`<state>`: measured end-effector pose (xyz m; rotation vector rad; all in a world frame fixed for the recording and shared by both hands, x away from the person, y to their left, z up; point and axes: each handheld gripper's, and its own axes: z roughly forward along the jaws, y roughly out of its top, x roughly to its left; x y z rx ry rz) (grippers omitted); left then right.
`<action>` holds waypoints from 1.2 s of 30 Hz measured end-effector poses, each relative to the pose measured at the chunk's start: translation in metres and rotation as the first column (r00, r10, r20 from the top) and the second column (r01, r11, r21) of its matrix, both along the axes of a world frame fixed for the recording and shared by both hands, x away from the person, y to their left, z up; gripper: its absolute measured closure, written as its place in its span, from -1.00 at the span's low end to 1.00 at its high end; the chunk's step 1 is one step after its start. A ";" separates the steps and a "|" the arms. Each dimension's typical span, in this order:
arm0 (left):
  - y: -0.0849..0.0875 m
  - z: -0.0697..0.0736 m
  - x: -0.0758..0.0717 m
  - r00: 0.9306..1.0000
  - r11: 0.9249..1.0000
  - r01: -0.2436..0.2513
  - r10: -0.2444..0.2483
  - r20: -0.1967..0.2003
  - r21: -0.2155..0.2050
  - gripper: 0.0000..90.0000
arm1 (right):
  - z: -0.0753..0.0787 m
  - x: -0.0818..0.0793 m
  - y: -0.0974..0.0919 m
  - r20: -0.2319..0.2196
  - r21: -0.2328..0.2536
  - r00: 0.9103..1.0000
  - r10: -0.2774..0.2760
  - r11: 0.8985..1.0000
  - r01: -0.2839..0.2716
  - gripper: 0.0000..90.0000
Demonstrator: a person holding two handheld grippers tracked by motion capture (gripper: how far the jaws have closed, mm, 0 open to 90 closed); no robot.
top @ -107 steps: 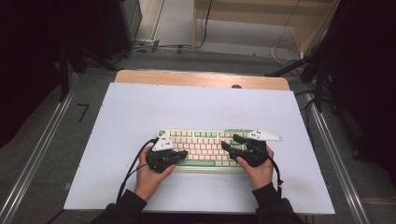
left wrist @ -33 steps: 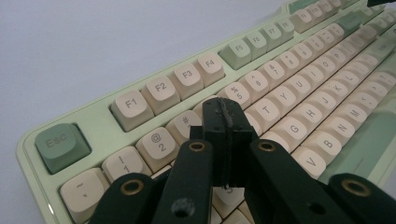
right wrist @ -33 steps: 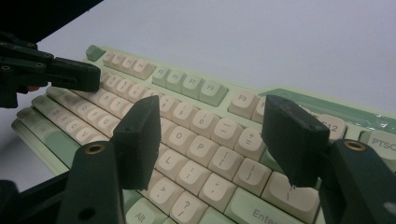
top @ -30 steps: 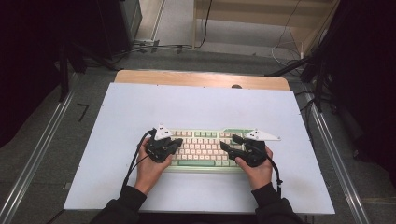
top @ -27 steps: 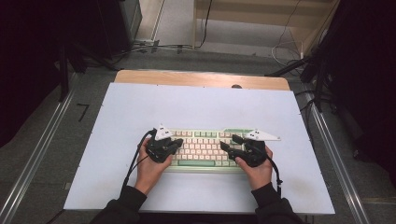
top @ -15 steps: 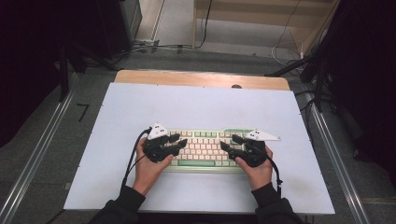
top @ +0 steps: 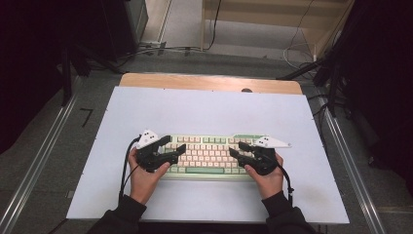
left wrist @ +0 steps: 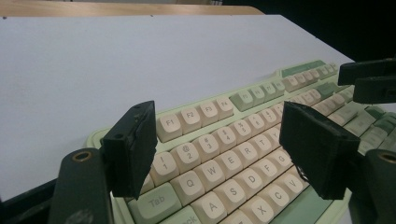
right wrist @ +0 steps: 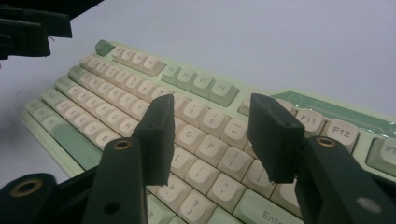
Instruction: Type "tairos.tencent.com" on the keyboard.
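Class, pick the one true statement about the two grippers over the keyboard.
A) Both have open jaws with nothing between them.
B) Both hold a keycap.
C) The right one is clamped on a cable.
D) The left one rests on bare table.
A: the left gripper and right gripper each hang over the keyboard with jaws apart and no pad pressing on anything.
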<state>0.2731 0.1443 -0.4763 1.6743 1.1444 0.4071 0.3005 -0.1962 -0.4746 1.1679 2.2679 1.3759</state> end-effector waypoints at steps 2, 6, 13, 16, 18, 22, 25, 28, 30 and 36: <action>0.001 -0.001 0.000 1.000 1.000 -0.012 0.012 0.004 0.008 -0.42 | 0.000 -0.001 0.001 0.005 -0.002 1.000 0.012 1.000 -0.012 0.22; 0.002 -0.001 -0.001 1.000 1.000 -0.026 0.026 0.005 0.005 -0.43 | 0.000 -0.002 0.005 0.001 -0.008 0.999 0.045 0.999 -0.045 0.48; 0.003 -0.002 -0.001 0.999 0.999 -0.035 0.035 0.003 0.009 -0.47 | 0.002 -0.005 0.012 0.004 -0.013 0.993 0.118 0.993 -0.118 0.95; 0.003 -0.003 -0.001 0.999 0.999 -0.039 0.039 0.001 0.010 -0.47 | 0.001 -0.006 0.018 -0.002 -0.016 0.989 0.148 0.989 -0.148 0.95; 0.004 -0.003 -0.001 0.999 0.999 -0.041 0.041 0.003 0.005 -0.47 | 0.000 -0.007 0.024 -0.009 -0.020 0.986 0.168 0.986 -0.168 0.95; 0.002 -0.004 -0.001 0.999 0.999 -0.036 0.036 0.003 0.012 -0.47 | -0.006 -0.008 0.038 -0.023 -0.043 0.979 0.201 0.978 -0.202 0.95; 0.002 -0.004 -0.002 0.999 0.999 -0.033 0.033 0.002 0.015 -0.47 | -0.008 -0.008 0.046 -0.030 -0.058 0.975 0.221 0.973 -0.222 0.95; 0.002 -0.003 -0.003 0.999 0.999 -0.037 0.037 0.007 0.010 -0.47 | -0.011 -0.009 0.052 -0.041 -0.070 0.971 0.236 0.969 -0.238 0.95; 0.002 -0.004 -0.002 0.999 0.999 -0.035 0.035 0.008 0.010 -0.47 | -0.013 -0.010 0.056 -0.045 -0.084 0.967 0.249 0.964 -0.252 0.95; 0.001 -0.004 -0.003 0.999 0.999 -0.033 0.033 0.008 0.007 -0.47 | -0.015 -0.011 0.062 -0.050 -0.110 0.964 0.261 0.958 -0.265 0.95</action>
